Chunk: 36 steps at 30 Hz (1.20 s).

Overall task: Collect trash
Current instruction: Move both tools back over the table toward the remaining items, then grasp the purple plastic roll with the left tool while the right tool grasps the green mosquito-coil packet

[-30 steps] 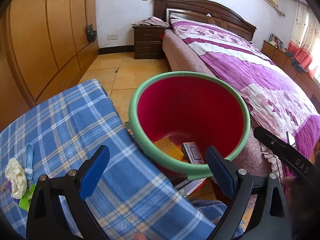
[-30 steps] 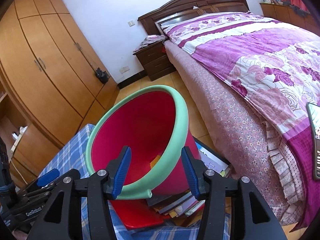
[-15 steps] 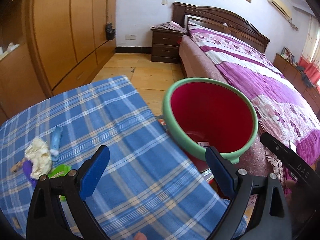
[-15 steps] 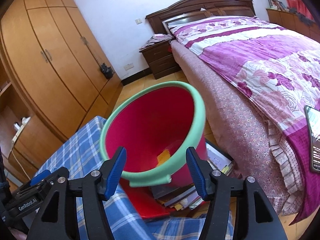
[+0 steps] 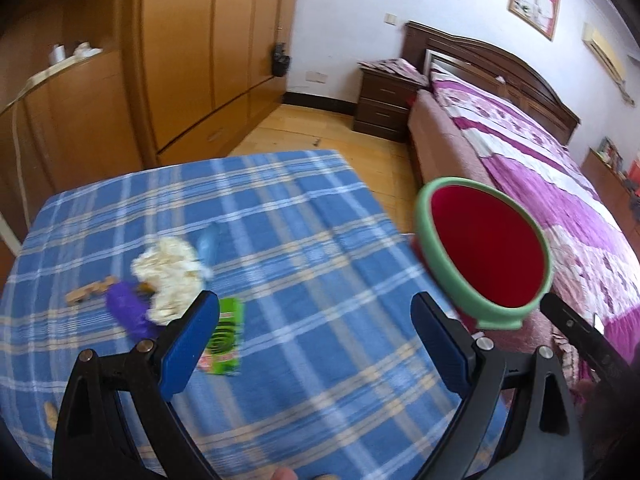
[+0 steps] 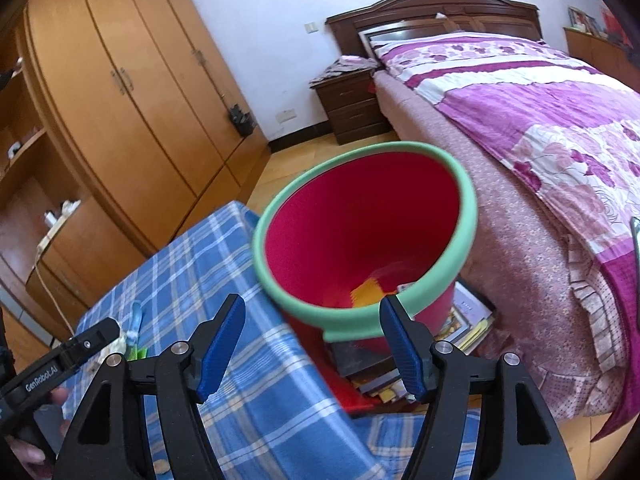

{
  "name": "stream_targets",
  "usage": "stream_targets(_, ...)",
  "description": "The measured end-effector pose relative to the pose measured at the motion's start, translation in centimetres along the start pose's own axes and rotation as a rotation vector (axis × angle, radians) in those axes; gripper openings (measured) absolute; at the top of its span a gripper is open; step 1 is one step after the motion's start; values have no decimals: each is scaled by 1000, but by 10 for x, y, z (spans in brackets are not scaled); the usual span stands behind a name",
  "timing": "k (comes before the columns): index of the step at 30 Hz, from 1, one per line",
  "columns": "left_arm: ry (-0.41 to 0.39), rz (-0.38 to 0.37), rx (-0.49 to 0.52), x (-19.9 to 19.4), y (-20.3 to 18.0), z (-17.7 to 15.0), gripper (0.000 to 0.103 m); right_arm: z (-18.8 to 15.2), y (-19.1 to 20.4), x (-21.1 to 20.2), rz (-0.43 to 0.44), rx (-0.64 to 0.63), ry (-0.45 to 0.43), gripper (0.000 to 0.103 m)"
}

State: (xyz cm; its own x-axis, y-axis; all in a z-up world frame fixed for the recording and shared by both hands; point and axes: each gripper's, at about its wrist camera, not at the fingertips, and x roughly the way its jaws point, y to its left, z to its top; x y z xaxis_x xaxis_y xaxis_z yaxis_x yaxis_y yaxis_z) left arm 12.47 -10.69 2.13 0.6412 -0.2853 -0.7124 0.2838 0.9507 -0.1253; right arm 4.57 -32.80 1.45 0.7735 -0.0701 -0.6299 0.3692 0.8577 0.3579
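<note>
Your left gripper (image 5: pixel 316 344) and right gripper (image 6: pixel 312 344) both gape, holding nothing; the trash pile (image 5: pixel 170 274) lies on the checked cloth (image 5: pixel 320 248), the red bin (image 6: pixel 364 248) beside its edge. Snatch at the crumpled wad (image 5: pixel 168 272) and you may scatter neighbouring scraps; the cloth could bunch.

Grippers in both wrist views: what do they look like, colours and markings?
Both are alike. The left gripper and right gripper have black plastic frames, silver bolts and blue finger pads. White "GenRobot.AI" lettering marks the left gripper's side in the right wrist view.
</note>
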Motion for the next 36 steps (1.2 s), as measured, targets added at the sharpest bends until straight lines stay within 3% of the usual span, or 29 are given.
stream_targets(16,-14,183,-97,-3,109,-12,95,-14,39,16,46,-80,45,72)
stream_targets(22,39,189,-102,17,134,-20,95,-18,49,25,60,-99,73,73)
stream_targets(31,85,213,-40,46,143,-25,95,-25,63,37,44,-128,114,73)
stream_targets(36,106,201,-83,55,152,-26,95,-27,68,44,40,-141,132,73)
